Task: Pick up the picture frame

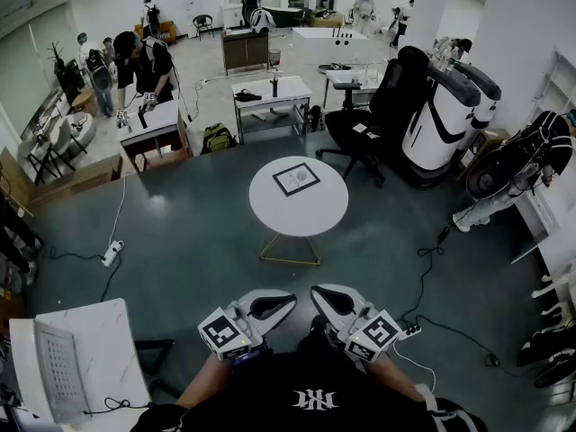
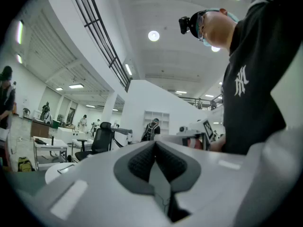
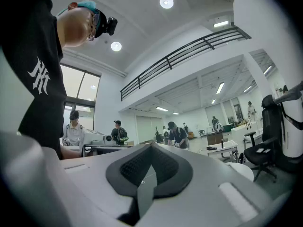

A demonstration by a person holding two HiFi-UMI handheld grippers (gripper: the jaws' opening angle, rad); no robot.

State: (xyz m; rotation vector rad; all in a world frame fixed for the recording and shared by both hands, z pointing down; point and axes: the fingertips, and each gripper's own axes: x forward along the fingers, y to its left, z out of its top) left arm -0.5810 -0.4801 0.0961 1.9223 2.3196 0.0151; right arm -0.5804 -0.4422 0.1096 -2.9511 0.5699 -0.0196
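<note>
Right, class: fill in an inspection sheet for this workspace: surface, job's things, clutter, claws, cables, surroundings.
Surface: small round white table.
Job's things: dark rectangular picture frame lying flat on the table, toward its far side.
Clutter: nothing seen on the table besides the frame.
Claws: left claw and right claw both shut, empty, near the person's body, short of the table.
Cables: black cable trailing right of the table; white power strip to its left.
Surroundings: black office chair behind the table; people working at desks farther back.
</note>
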